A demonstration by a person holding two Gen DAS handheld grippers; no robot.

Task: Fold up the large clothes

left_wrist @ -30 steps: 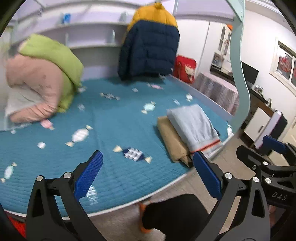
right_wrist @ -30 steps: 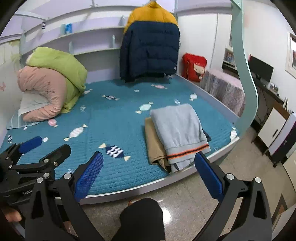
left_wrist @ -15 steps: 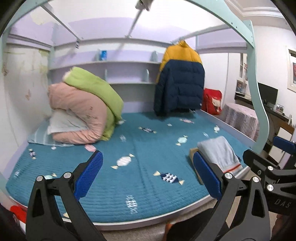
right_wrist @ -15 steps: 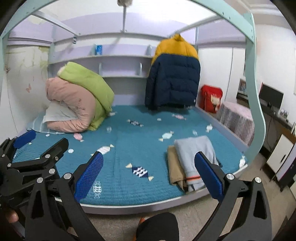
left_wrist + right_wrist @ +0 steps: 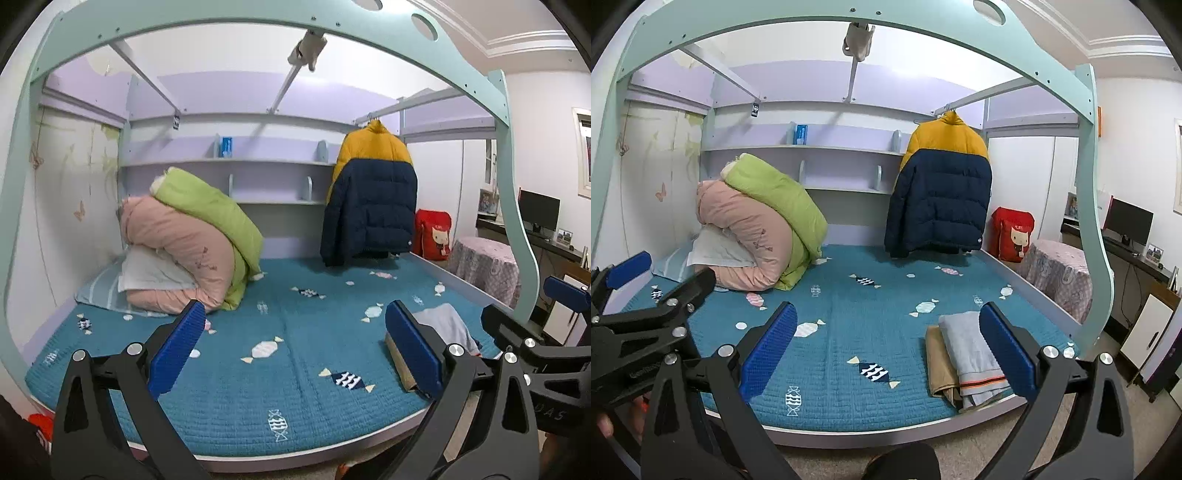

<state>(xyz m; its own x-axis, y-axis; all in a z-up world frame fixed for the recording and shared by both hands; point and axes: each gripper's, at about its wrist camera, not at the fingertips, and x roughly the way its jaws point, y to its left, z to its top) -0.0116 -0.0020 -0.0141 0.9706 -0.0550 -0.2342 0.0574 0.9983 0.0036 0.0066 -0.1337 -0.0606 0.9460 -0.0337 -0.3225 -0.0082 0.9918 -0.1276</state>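
Left gripper (image 5: pixel 295 347) and right gripper (image 5: pixel 890 343): fingers spread wide, gripping nothing, lower frame. Folded grey garment (image 5: pixel 971 350) atop tan garment (image 5: pixel 938 365), lower right on bed (image 5: pixel 849 325). Jacket (image 5: pixel 942 195) hanging upper centre-right.

Both wrist cameras look from beyond the near edge of the bed (image 5: pixel 229 435) toward its far wall, side by side, sharing the mattress, the hanging jacket (image 5: pixel 942 192) and the folded clothes (image 5: pixel 967 354).

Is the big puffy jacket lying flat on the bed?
No, the jacket hangs upright from a rail above the bed.
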